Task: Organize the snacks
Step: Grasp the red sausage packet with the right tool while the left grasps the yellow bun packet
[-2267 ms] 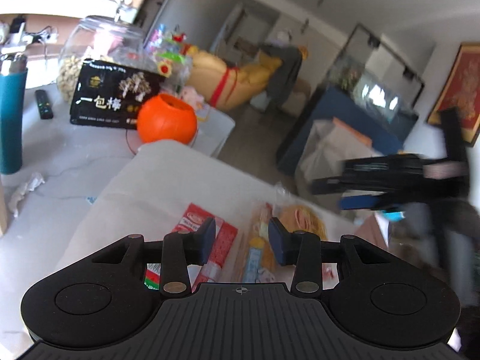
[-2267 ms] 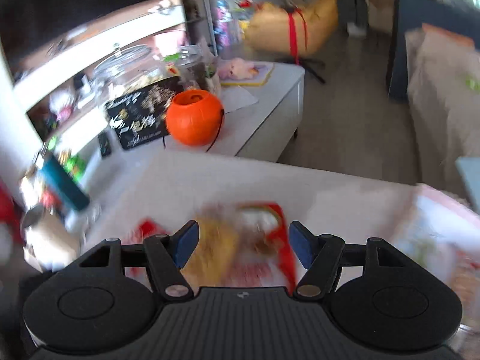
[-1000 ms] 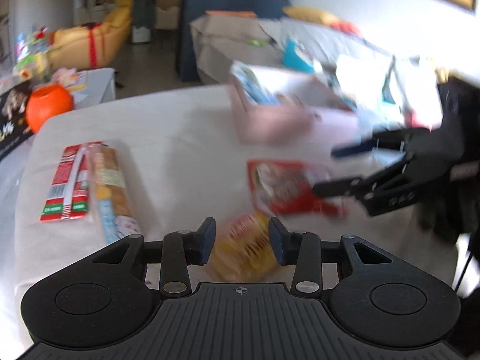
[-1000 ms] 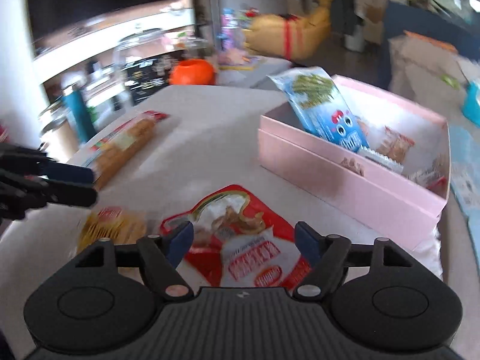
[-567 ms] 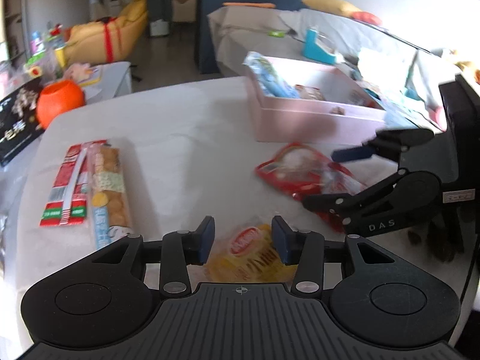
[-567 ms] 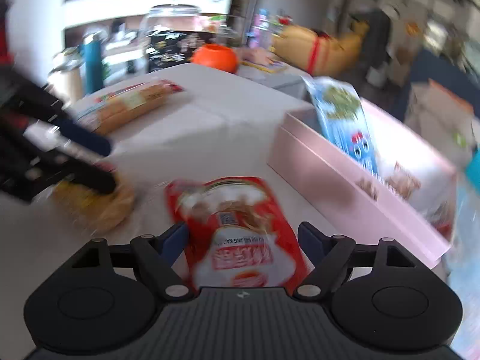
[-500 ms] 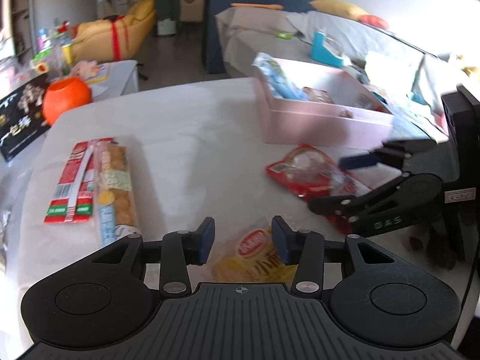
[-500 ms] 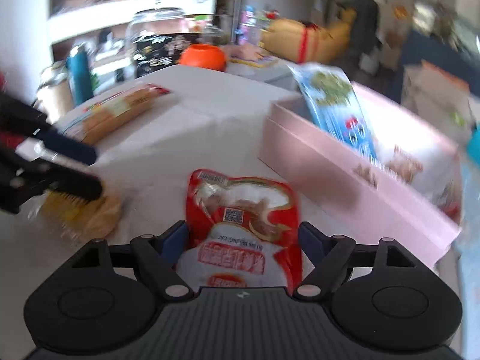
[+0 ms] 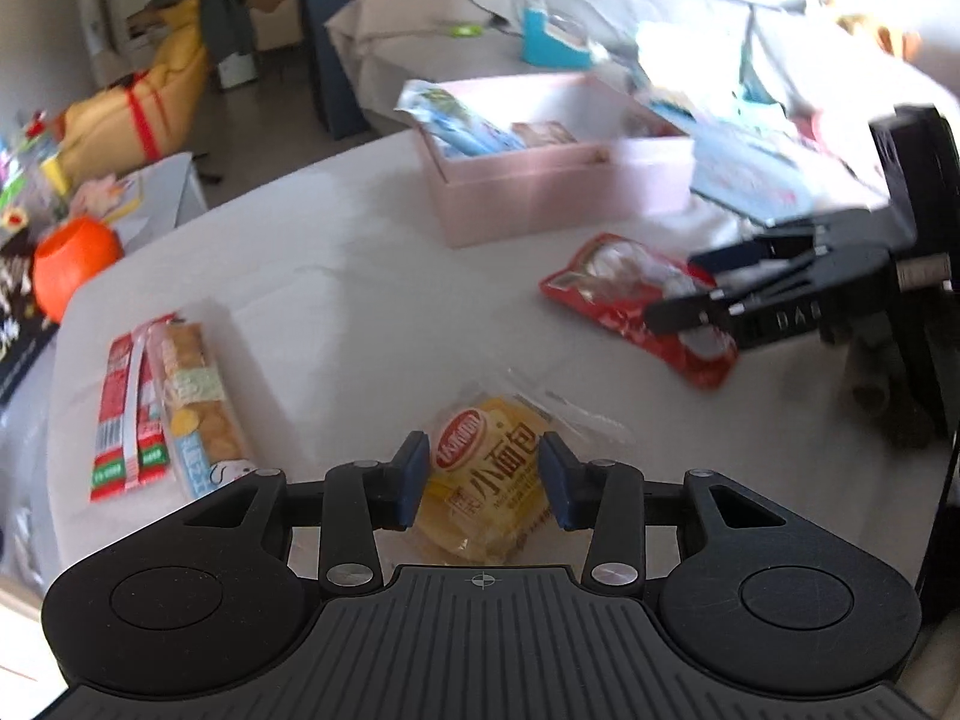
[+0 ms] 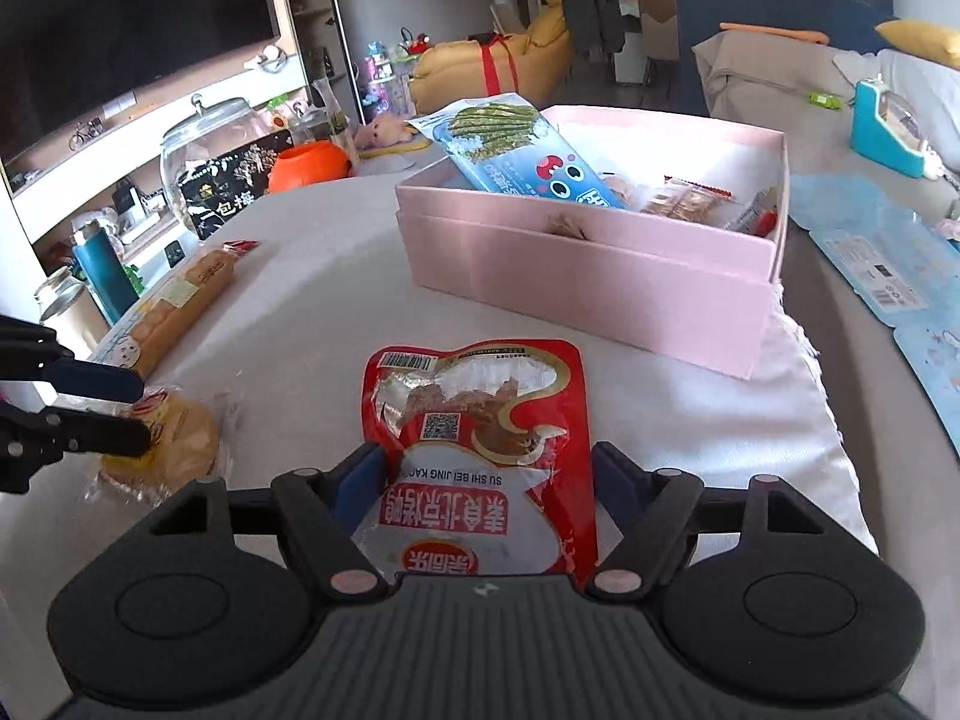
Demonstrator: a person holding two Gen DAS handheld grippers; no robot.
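Closing around the yellow bread packet [image 9: 489, 483], the left gripper [image 9: 485, 483] is not yet gripping it. Right gripper [image 10: 489, 489] jaws are narrowing beside the red pouch [image 10: 480, 456], pads not pressing. Slick film is risking slippage, or a crushed bun.

Both wrist views look steeply down, close — sharing the pink box [image 9: 558, 192].

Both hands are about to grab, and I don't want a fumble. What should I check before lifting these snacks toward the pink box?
1. Yellow bread packet lies between the left tool's pads: ok; jaws closing, no squeeze visible.
2. Red pouch lies between the right tool's pads: ok; jaws closing, a gap shows at one pad.
3. Pink box open on top: ok.
4. Bare space inside the box beside the blue packet: ok.
5. Cloth between pouch and box free of snacks: ok.
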